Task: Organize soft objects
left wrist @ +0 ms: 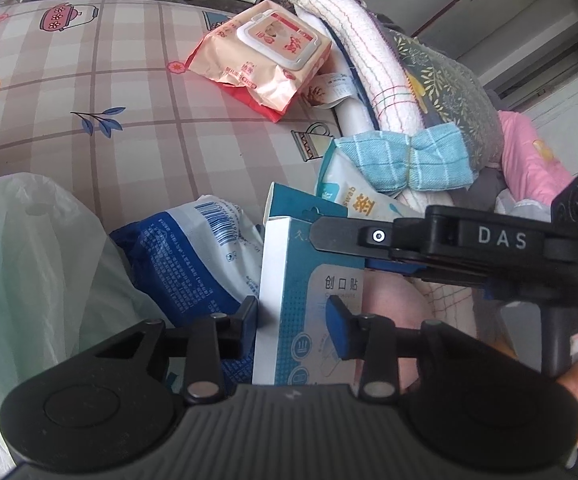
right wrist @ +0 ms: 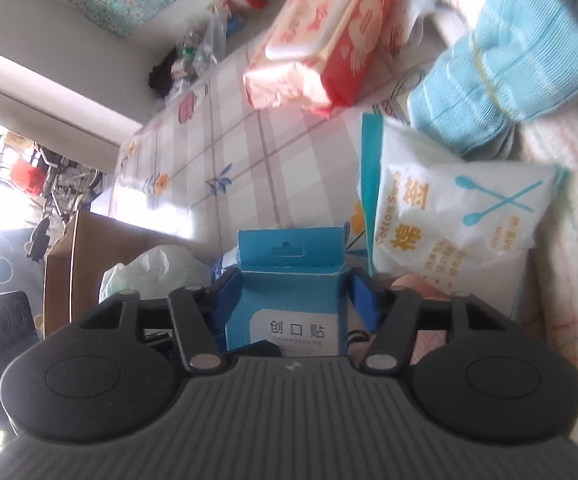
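A blue and white band-aid box (left wrist: 305, 292) stands upright between both grippers. My left gripper (left wrist: 295, 320) is shut on its lower part. My right gripper (right wrist: 295, 300) closes on the same box (right wrist: 293, 304) from the other side; its finger (left wrist: 353, 236) reaches in from the right in the left wrist view. A cotton swab pack (right wrist: 449, 220) lies just beyond, under a folded light-blue cloth (right wrist: 505, 64). A pink wet-wipe pack (left wrist: 265, 60) lies farther off on the checked tablecloth (left wrist: 89, 100).
A white plastic bag (left wrist: 21, 264) and a blue-white pouch (left wrist: 197, 256) sit to the left of the box. Rolled towels (left wrist: 369, 60) and patterned bedding (left wrist: 449, 92) pile up on the right. A cardboard box (right wrist: 73, 264) stands beside the table.
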{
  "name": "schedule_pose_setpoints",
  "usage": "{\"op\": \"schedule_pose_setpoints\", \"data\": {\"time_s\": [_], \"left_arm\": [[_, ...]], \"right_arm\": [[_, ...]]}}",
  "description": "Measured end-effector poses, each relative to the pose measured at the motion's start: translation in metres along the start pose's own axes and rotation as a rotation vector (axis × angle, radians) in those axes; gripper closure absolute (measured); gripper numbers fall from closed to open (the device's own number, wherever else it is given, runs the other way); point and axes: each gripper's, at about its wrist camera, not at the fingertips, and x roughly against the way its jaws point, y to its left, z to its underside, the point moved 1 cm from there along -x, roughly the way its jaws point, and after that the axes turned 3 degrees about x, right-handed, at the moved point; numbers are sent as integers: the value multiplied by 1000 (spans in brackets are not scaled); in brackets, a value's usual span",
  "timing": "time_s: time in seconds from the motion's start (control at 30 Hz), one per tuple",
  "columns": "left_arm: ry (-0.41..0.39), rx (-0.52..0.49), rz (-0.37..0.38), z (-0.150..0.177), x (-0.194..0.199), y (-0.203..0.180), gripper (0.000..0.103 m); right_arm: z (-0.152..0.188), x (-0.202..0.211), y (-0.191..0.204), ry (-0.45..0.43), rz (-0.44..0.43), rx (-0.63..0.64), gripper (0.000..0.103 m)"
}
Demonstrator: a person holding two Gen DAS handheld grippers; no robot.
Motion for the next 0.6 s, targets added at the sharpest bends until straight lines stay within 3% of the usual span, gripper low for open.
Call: {"op": "schedule_pose_setpoints", "data": {"time_s": [0.13, 0.3, 0.6], "left_arm": [[-27, 15, 35, 2, 14, -2, 65], [-86, -3, 64, 6, 49, -11, 65], [-257, 16, 65, 13, 162, 10, 65]], "right_arm": [[6, 19, 5, -56, 8, 6, 56], [12, 46, 25, -106, 6, 25, 57], [21, 93, 125, -195, -67, 154, 57]]}}
